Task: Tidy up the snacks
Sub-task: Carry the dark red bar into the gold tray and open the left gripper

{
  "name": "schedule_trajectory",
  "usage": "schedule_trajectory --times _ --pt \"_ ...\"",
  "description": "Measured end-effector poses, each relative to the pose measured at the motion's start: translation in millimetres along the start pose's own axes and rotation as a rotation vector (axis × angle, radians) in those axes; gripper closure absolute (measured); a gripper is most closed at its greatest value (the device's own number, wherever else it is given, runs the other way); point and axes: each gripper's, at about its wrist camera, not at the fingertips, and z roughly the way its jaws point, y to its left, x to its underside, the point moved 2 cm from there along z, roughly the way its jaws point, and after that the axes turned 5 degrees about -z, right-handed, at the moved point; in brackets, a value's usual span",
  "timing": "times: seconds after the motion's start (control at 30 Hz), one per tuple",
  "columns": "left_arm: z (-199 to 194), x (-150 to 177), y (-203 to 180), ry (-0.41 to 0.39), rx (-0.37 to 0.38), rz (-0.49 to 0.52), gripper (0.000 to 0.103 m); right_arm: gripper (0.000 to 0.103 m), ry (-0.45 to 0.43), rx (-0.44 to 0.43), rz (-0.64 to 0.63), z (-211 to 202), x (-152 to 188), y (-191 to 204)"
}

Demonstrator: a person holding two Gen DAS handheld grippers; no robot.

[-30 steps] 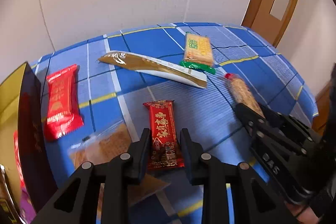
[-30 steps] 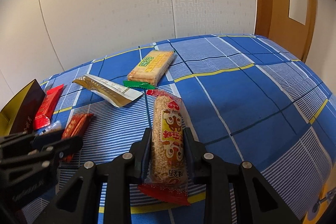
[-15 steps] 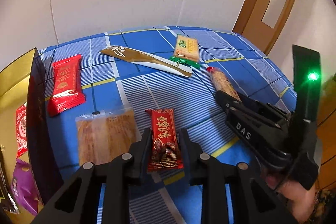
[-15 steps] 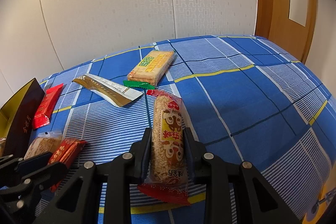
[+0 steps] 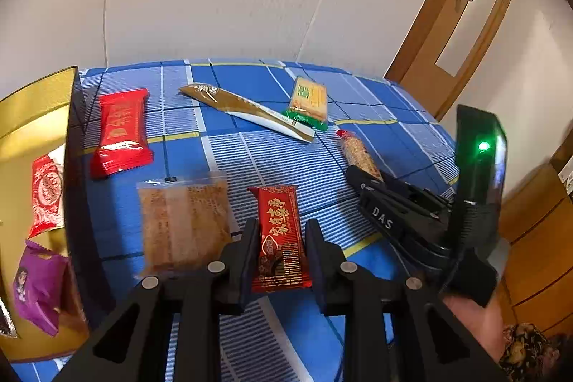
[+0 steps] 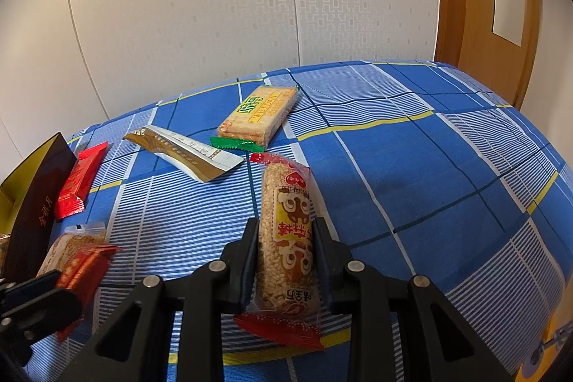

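Note:
My left gripper (image 5: 281, 238) is shut on a small red snack bar (image 5: 279, 210) with gold writing, held a little above the blue checked tablecloth (image 5: 286, 160). To its left stands an open box (image 5: 80, 203) with a gold inside and a dark wall. My right gripper (image 6: 285, 228) is shut on a long puffed-rice bar (image 6: 286, 196) in a clear wrapper with red ends, low over the cloth. The left wrist view shows the right gripper (image 5: 361, 178) at the right with the rice bar (image 5: 356, 153) sticking out of it.
The box holds a red-and-white packet (image 5: 46, 192) and a purple packet (image 5: 35, 289). On the cloth lie a red packet (image 5: 121, 131), a clear pack of brown wafers (image 5: 184, 221), a long gold-and-white sachet (image 5: 247, 111) and a cracker pack (image 5: 309, 99). A wooden door (image 5: 447, 42) stands at the right.
My left gripper has lifted and drawn back with the red bar, so the wafer pack and the box's inside now show fully. The right gripper and its rice bar have stayed put.

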Motion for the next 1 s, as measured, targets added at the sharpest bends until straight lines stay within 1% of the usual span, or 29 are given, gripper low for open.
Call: schedule_trajectory --times 0.3,0.5,0.7,0.8,1.0 --pt "-34.3 -2.4 15.7 -0.073 0.02 -0.057 0.077 0.073 -0.001 0.001 -0.001 0.1 0.0 0.0" --pt "-62.6 -8.0 41.3 -0.142 0.0 -0.116 0.077 0.073 -0.001 0.003 -0.006 -0.1 0.2 0.0" --pt "-89.1 -13.9 83.1 -0.214 -0.06 -0.198 0.077 0.073 -0.002 0.003 -0.008 0.1 0.1 0.0" --pt "-102.8 -13.4 109.9 -0.246 -0.118 -0.241 0.077 0.073 -0.002 0.004 -0.01 0.3 0.1 -0.4" --pt "-114.0 -2.9 150.7 -0.253 -0.191 -0.312 0.077 0.073 -0.002 0.004 -0.011 0.3 0.2 -0.8"
